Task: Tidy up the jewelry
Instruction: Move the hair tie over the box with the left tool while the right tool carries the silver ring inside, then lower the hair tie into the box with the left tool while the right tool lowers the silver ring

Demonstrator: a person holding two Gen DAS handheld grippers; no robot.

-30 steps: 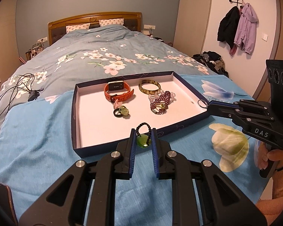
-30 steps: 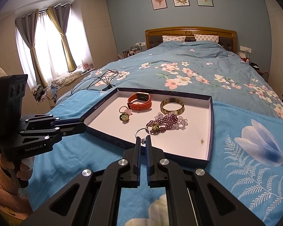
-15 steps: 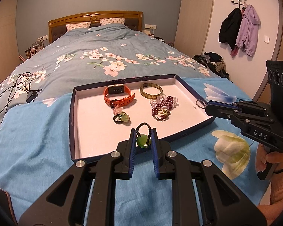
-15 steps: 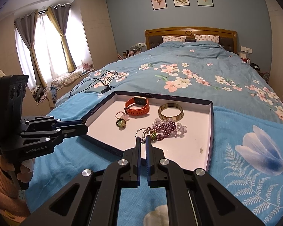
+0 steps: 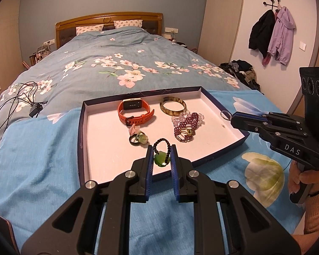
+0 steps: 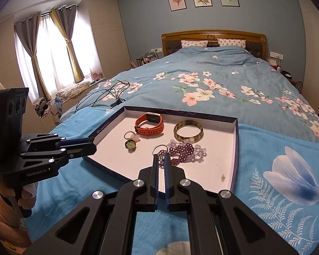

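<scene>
1. Progress (my read): mostly done. Tray (image 5: 81, 127) on the bed (image 5: 32, 159) already holds most pieces; two items are in the grippers, not yet placed.
2. Left hand-held gripper (image 5: 162, 148): jaws partly closed on a green pendant (image 5: 161, 159) with a black bead loop, over the tray's near edge.
3. Right hand-held gripper (image 6: 161, 159): jaws nearly shut, pinching a small piece with a metal ring (image 6: 160, 149) at the tips. It sits above the tray's right side. Can't tell what hangs below the ring.
4. Tray contents:
   - orange watch (image 5: 135, 111), back centre
   - bangle (image 5: 173, 105), just right of the watch
   - purple bead bracelets (image 5: 186, 125) with clear beads, touching in one pile, in front of the bangle
   - rings (image 5: 138, 138), small cluster in front of the watch
5. Left to do: set down pendant and ring piece in the free near part of the tray. Pieces lie loose, no compartments visible.
6. Cable (image 5: 14, 102) on the bed left of the tray, well apart.
</scene>
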